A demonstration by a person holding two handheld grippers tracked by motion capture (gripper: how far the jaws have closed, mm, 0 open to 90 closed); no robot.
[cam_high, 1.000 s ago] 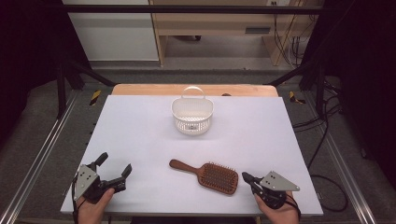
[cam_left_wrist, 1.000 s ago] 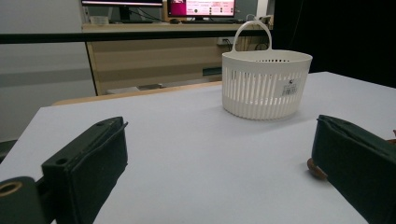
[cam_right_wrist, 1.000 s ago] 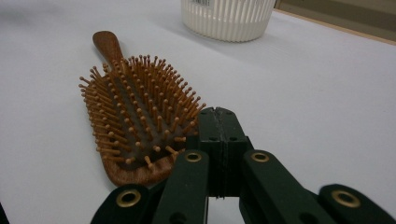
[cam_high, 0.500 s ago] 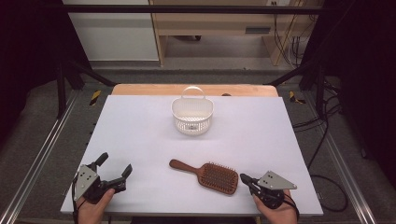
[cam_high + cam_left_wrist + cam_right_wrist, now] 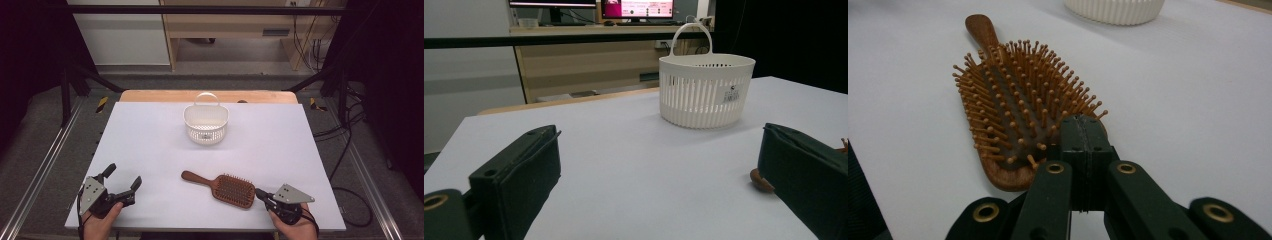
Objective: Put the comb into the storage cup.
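Your left gripper [image 5: 122, 179] sits at the near left corner of the white table [image 5: 150, 145], held in your left hand [image 5: 100, 222] with its grey plate on top. Its jaws stand wide apart and hold nothing; in the left gripper view they frame bare tabletop, and the rounded tip of the brush handle peeks out beside the right-hand jaw.

Toward the middle, at the far side of the table, stands the white slatted basket [image 5: 206, 122], upright, its loop handle raised at the back. In the left gripper view the basket [image 5: 705, 90] carries a small label on its wall. From the high view you cannot tell whether anything lies inside it.

Nearer to you, right of centre, lies the wooden hairbrush [image 5: 220, 186], bristles up, well apart from the basket. Its handle points left and slightly away from you, and its broad head is turned toward your right side.

Your right gripper [image 5: 260, 193] rests at the near right edge in your right hand [image 5: 295, 227]. Its jaws are pressed together with nothing between them. In the right gripper view the gripper [image 5: 1087, 137] has its closed tip right at the near end of the hairbrush [image 5: 1018, 105] head; it looks to be touching or just short of it, though the angle leaves that unsure.
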